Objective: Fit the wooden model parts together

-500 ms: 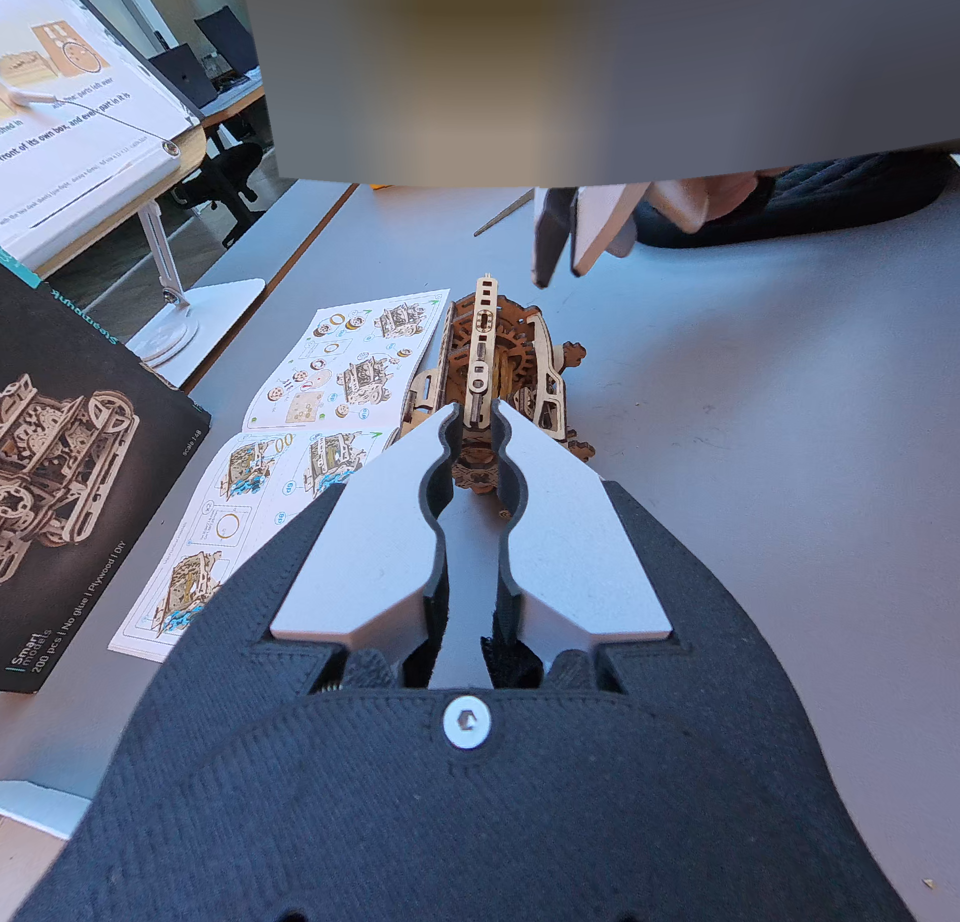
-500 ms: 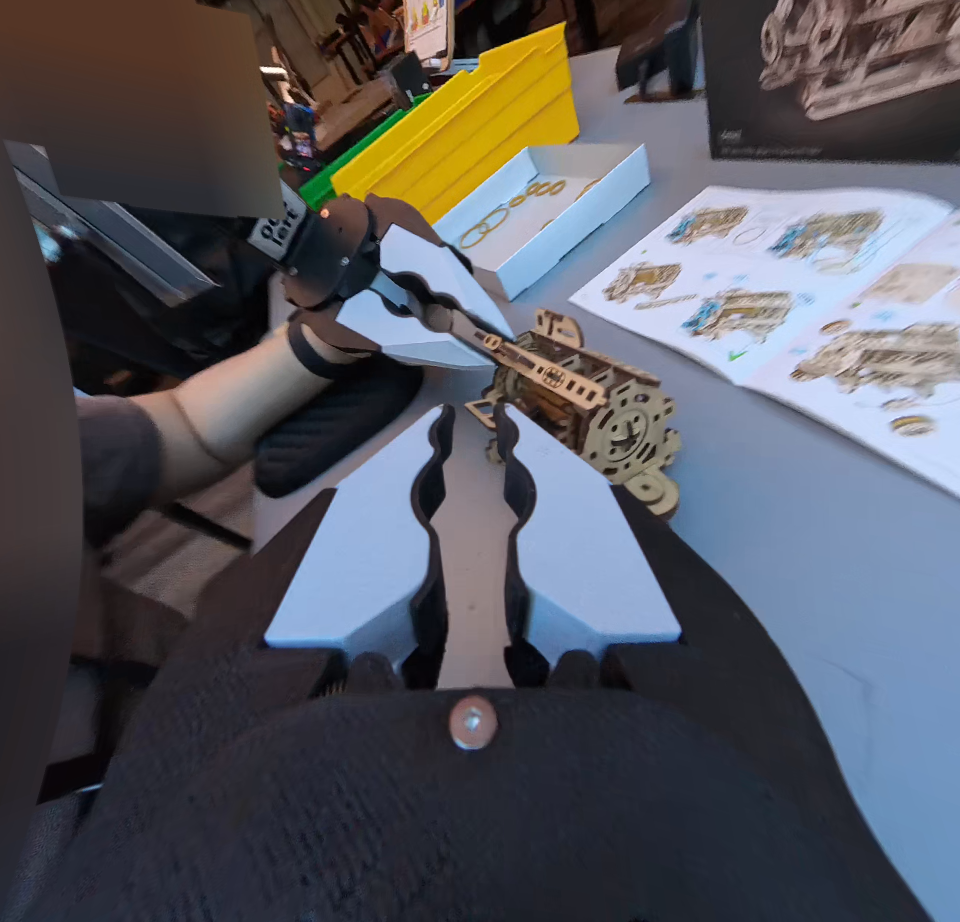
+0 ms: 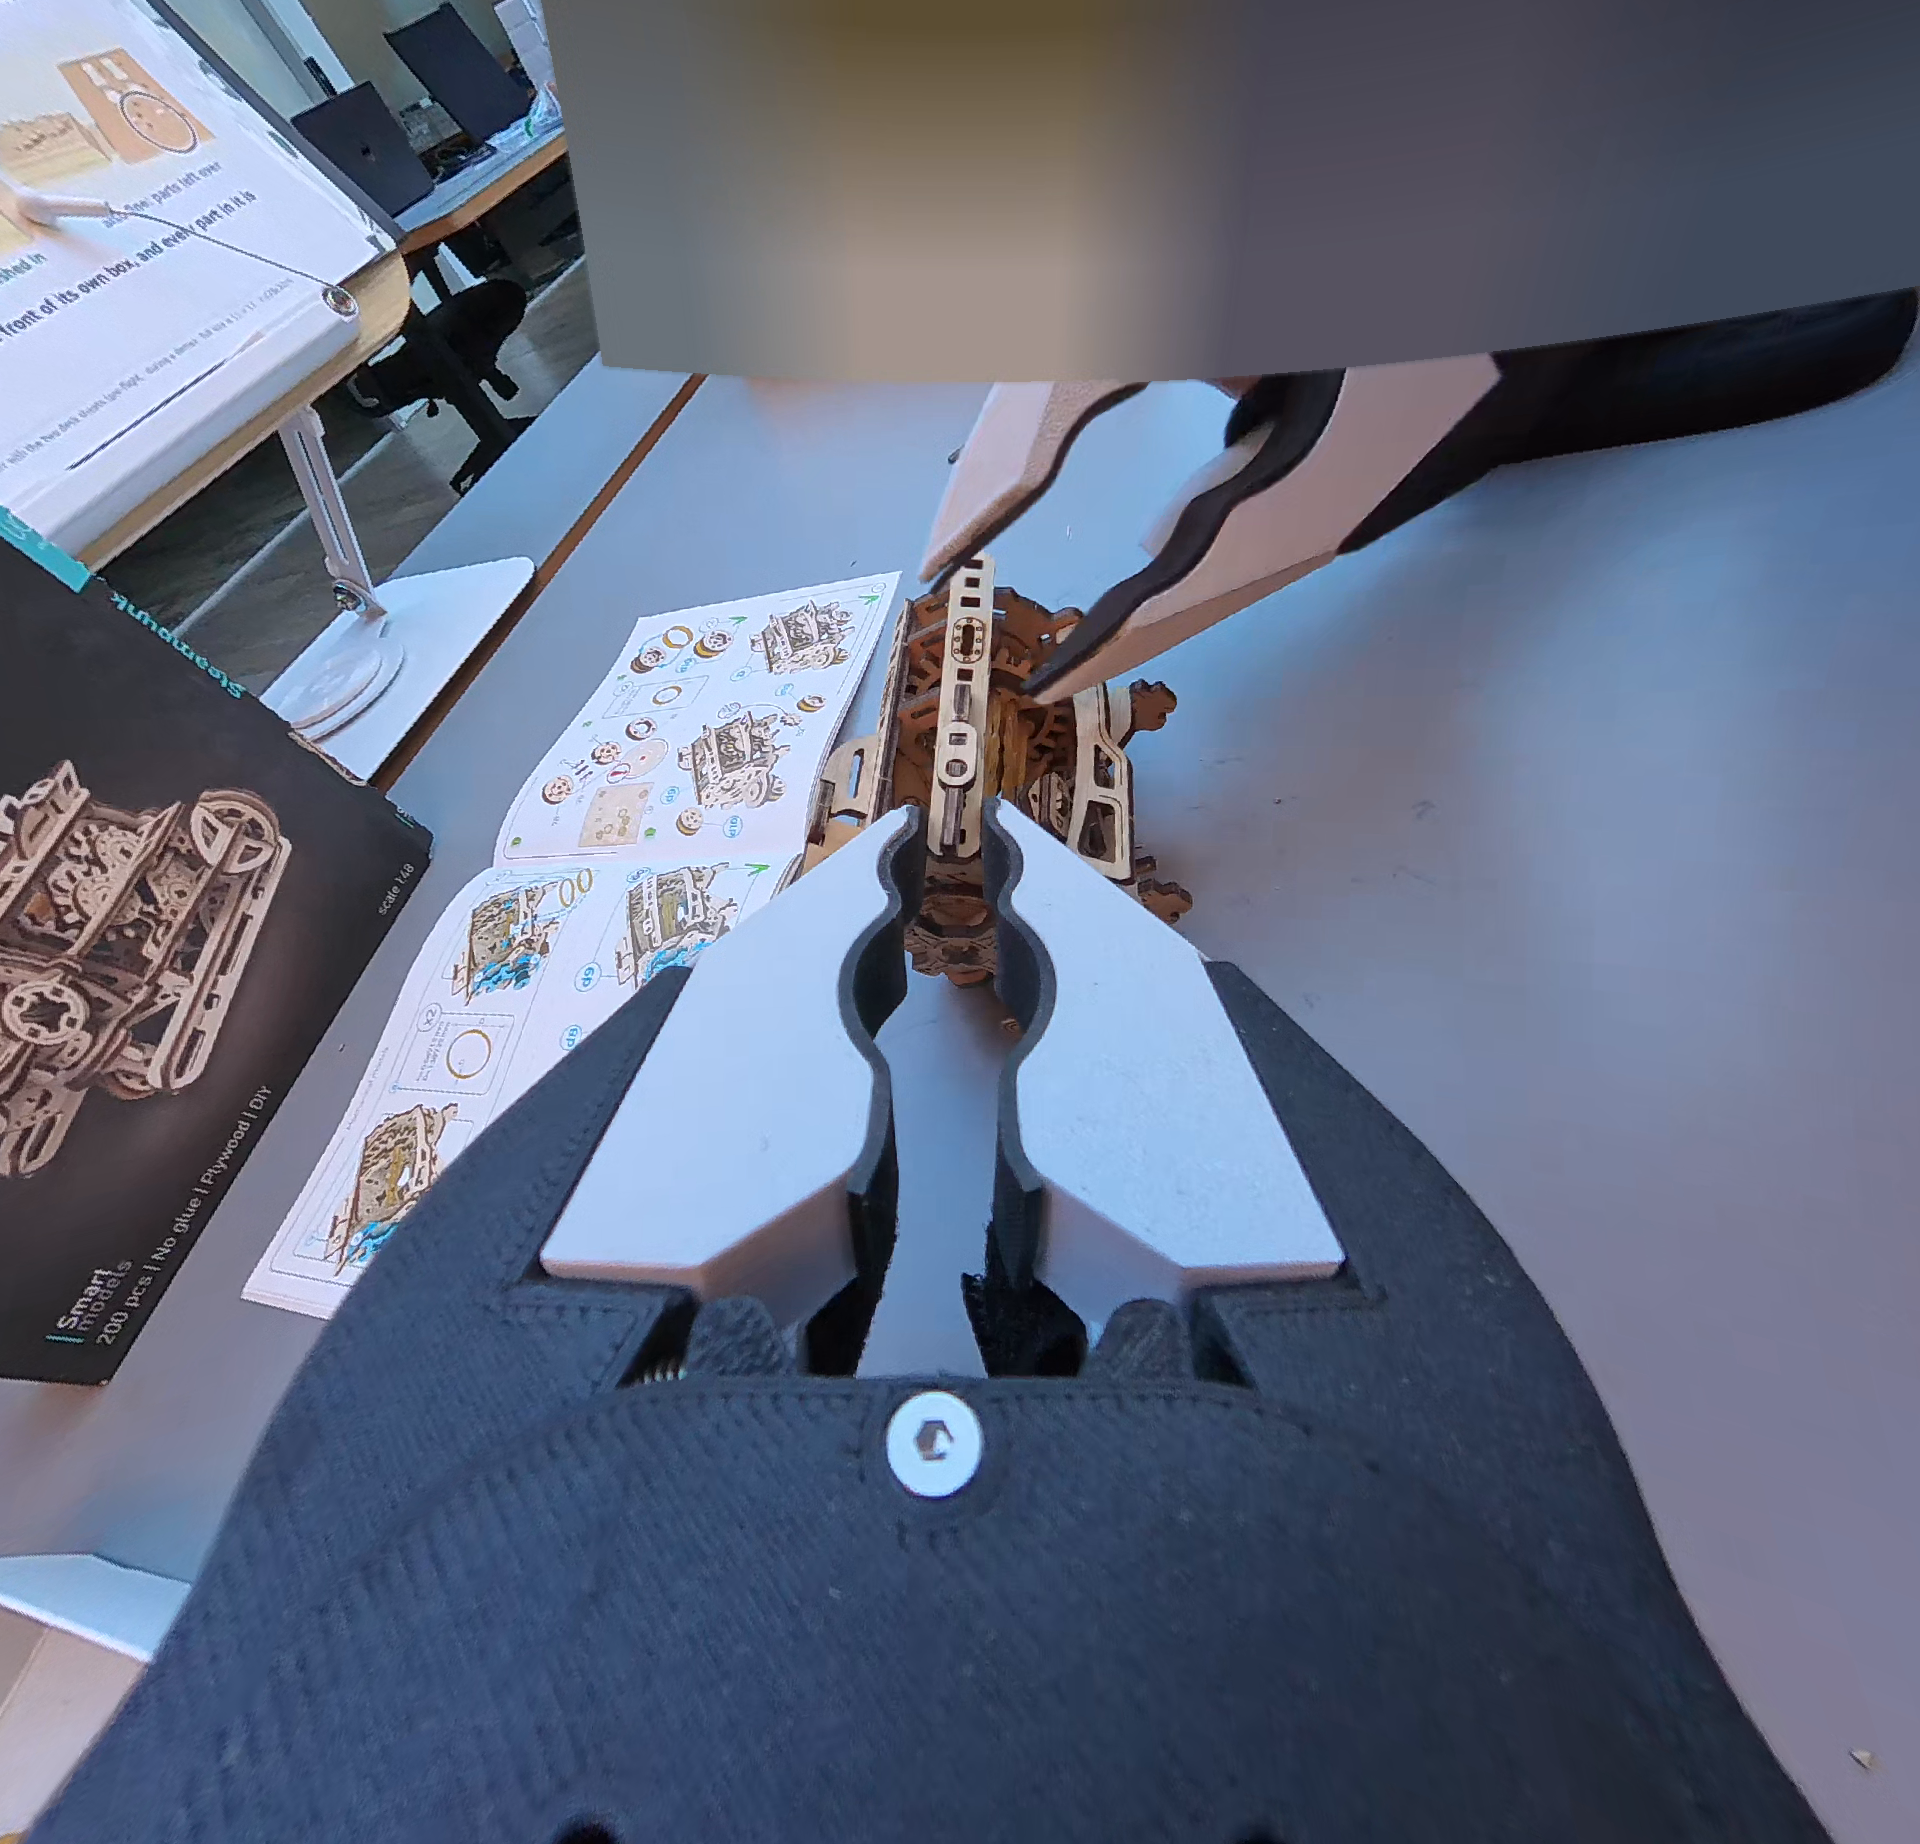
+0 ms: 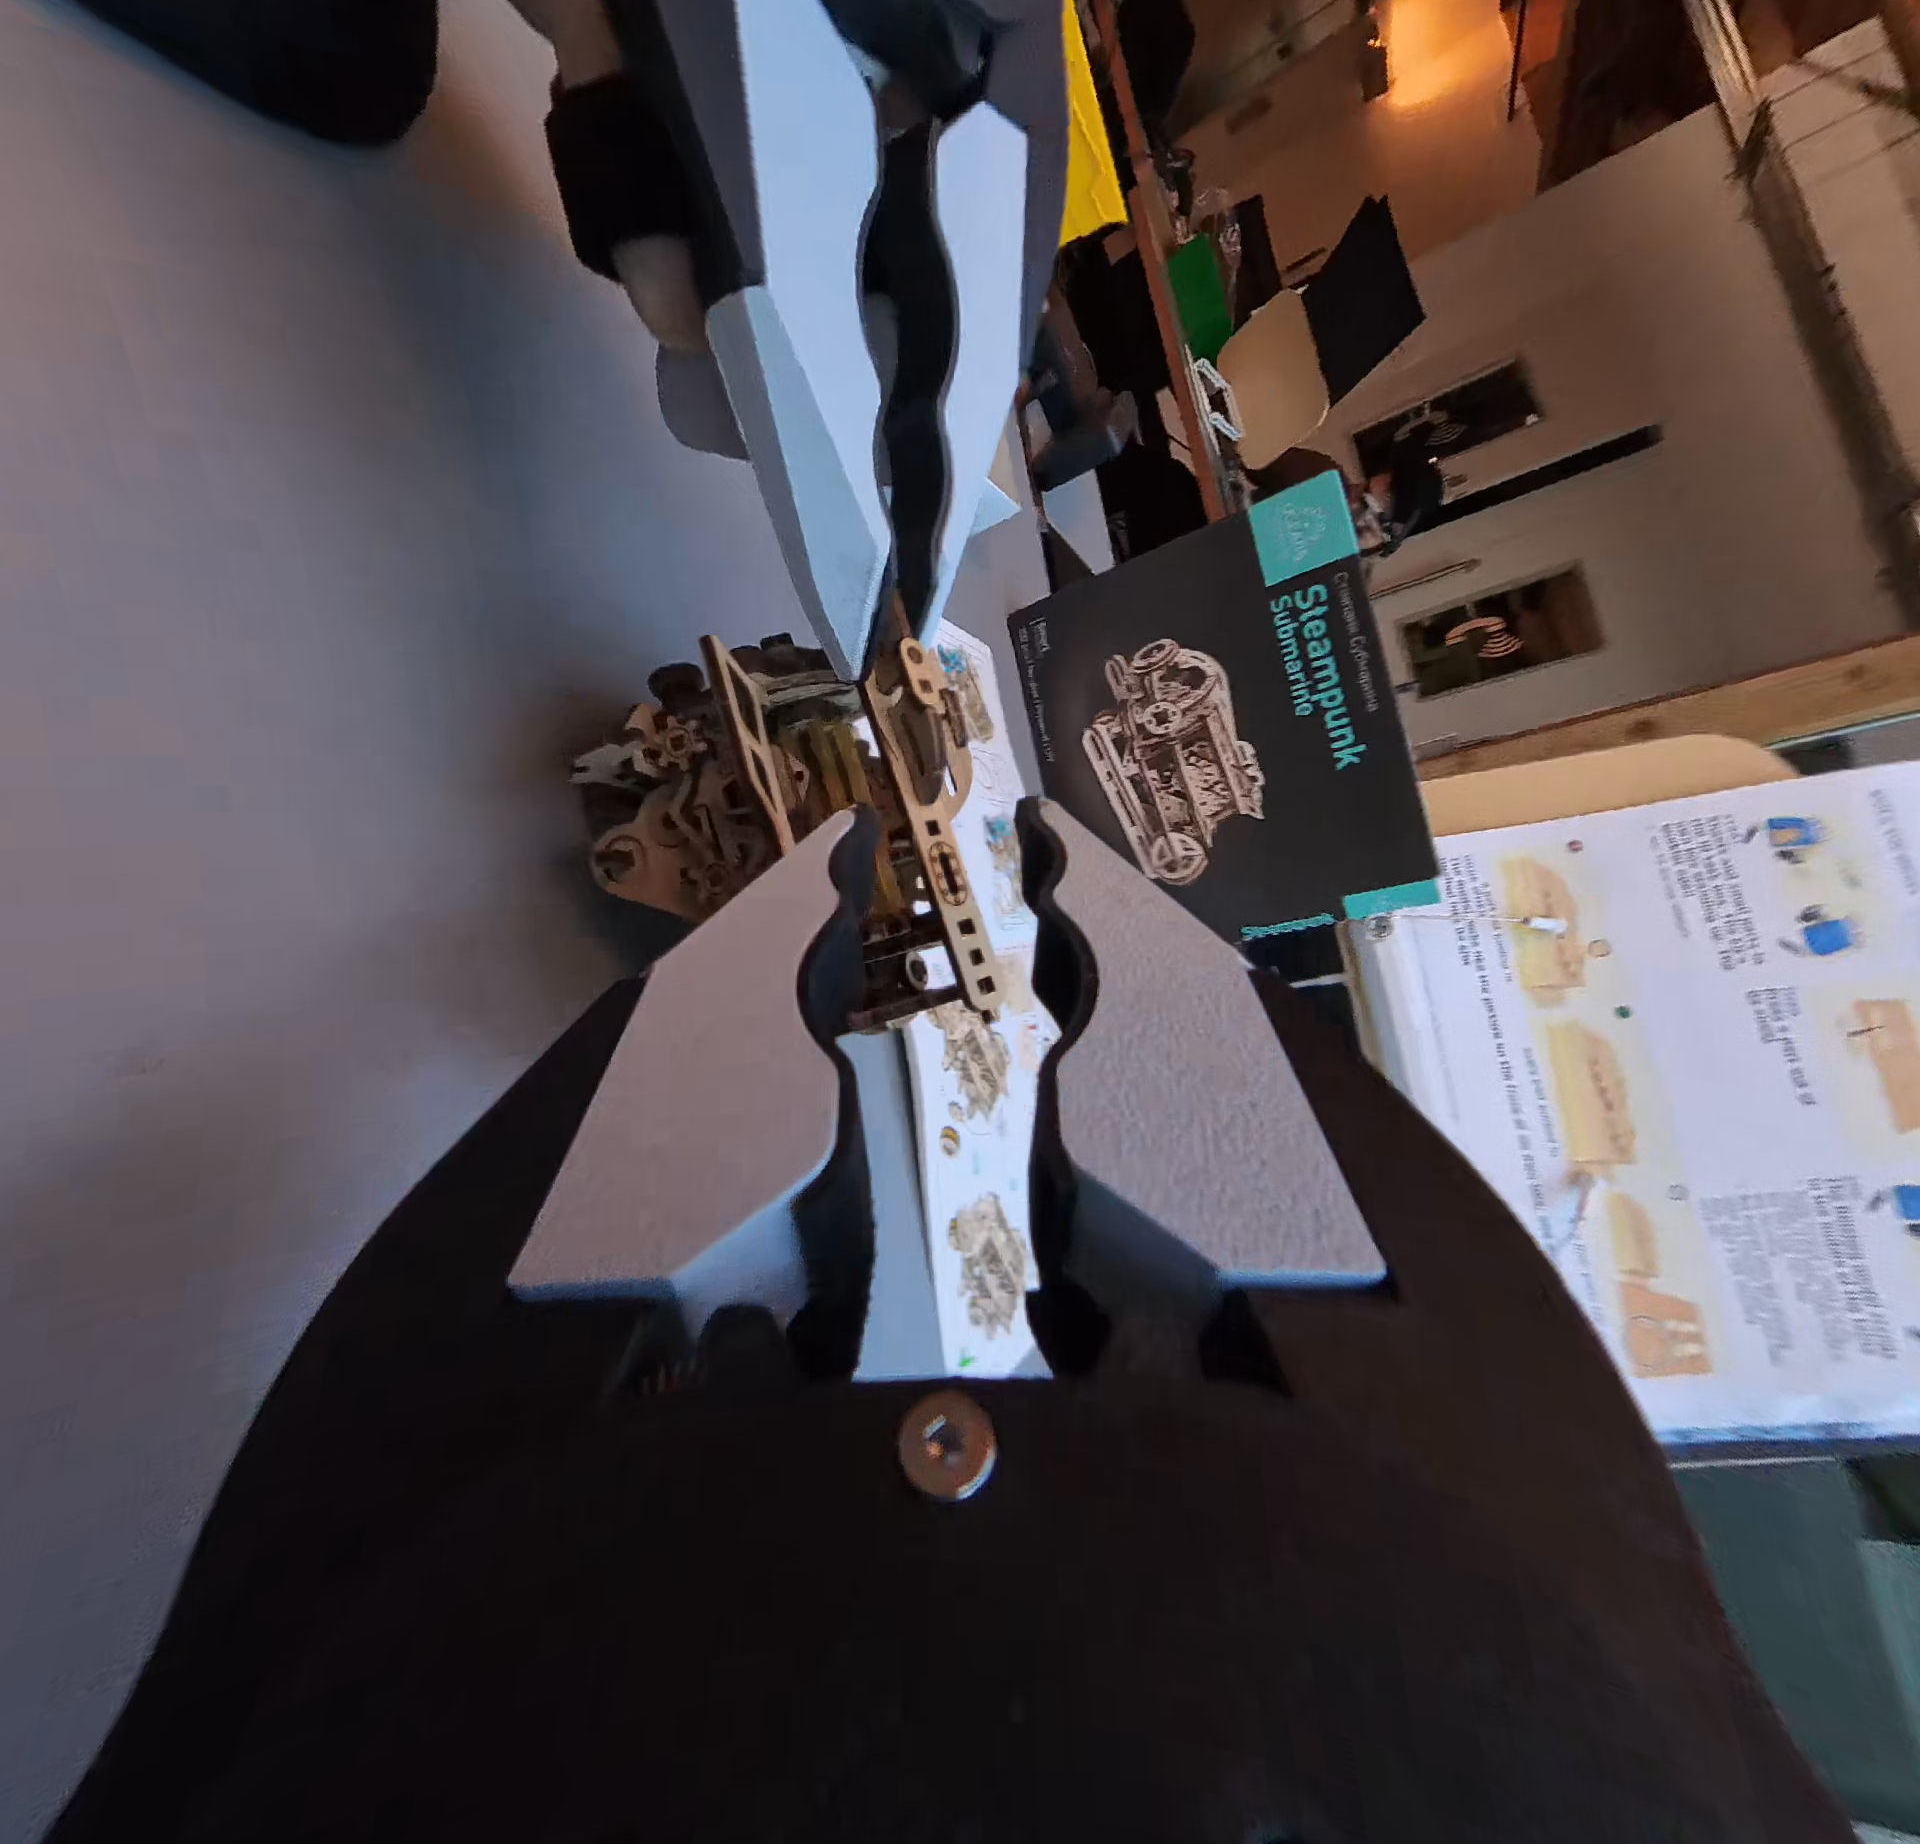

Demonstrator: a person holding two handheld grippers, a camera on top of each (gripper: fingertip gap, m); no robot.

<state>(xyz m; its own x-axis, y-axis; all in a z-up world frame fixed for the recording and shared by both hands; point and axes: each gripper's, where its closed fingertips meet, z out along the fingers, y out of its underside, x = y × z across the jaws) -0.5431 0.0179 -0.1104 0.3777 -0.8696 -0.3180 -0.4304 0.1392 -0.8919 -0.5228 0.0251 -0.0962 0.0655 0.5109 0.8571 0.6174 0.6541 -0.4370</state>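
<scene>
Spreading across both views is a grey table (image 3: 1507,911), and the half-built wooden model (image 3: 1049,755) sits on it near the middle, just beside an open instruction booklet (image 3: 665,786). A dark model box (image 3: 156,963) lies past the booklet toward the table's left edge as the left wrist view has it.

Only the left wrist view shows a tilted white board on a stand (image 3: 156,236) beyond the table edge, and desks with chairs farther off. Only the right wrist view, rolled sideways and blurred, shows a yellow bin (image 4: 1091,153) and a green bin (image 4: 1195,288) at the table's far edge, plus a printed sheet (image 4: 1662,1119) next to the box.

The left gripper (image 3: 951,818) has its jaws clenched on the near end of a slotted wooden strip (image 3: 964,693), which stands up over the model. In the right wrist view that same gripper comes down from the top, pinching the strip's end.

The right gripper (image 4: 940,838) has its jaws released, standing apart on either side of the strip's free end without closing on it. From the left wrist view its fingers (image 3: 1143,599) straddle the strip's top, one tip near each side; whether they touch the wood cannot be told.
</scene>
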